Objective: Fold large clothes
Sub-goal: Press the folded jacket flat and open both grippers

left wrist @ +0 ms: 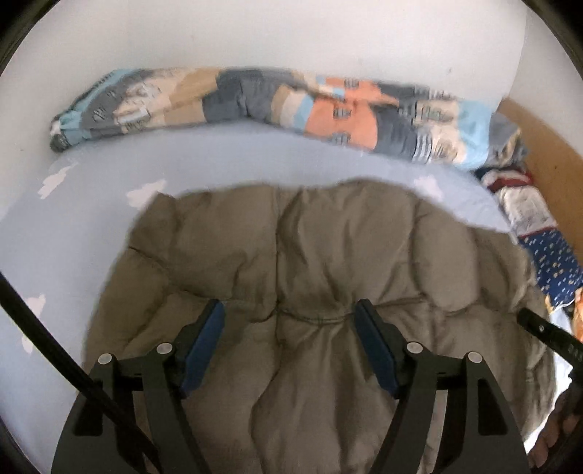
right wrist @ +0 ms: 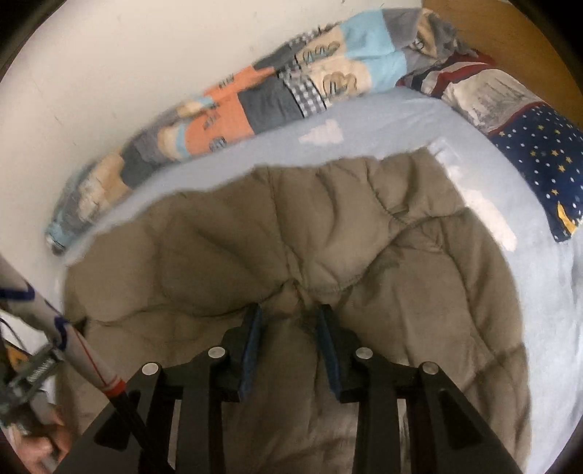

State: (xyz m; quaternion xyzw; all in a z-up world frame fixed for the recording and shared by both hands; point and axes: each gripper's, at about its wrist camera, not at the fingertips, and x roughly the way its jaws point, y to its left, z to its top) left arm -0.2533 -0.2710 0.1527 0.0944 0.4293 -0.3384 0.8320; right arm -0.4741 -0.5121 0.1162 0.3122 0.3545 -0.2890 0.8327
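Quilted olive jacket (left wrist: 309, 273) spread on the near bed (left wrist: 91, 204): puffy, soft, probably light; right gripper (right wrist: 289, 310) pinches a bunched seam, left gripper (left wrist: 289, 313) hovers wide open, empty; grasp stitched seams.

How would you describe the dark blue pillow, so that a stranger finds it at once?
On the bed with the pale blue sheet, look along the wooden headboard. The dark blue pillow lies there; only it carries small yellow stars and white dots.
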